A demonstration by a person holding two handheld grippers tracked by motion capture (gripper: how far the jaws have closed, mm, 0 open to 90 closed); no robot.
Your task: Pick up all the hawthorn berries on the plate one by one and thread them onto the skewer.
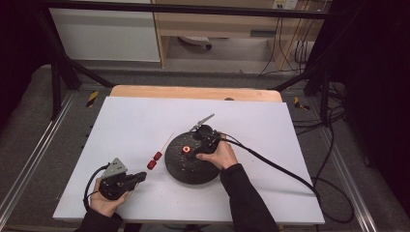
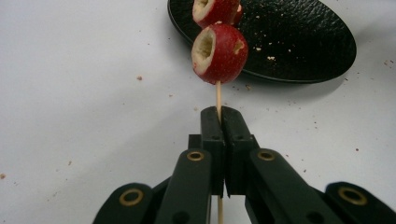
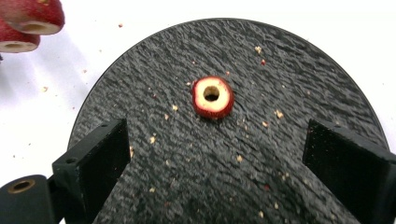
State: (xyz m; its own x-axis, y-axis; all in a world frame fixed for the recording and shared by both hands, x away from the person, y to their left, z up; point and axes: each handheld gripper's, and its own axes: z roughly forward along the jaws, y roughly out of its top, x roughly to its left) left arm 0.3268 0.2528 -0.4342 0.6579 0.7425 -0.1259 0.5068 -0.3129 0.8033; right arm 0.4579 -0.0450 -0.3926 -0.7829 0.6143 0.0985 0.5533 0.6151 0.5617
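A thin wooden skewer carries two red cored fruits, and my left gripper is shut on its bare stick just below them. In the high view the skewer lies low over the white table, left of a round black plate, with the left gripper at the front left. One more cored red fruit sits hole-up on the plate. My right gripper hovers over the plate with its jaws wide apart and nothing between them. In the high view the right gripper is just right of that fruit.
Fruit crumbs dot the plate and the table. A wooden board edge runs along the table's far side. The right gripper's cable trails across the table to the right. Black frame bars stand beyond the table.
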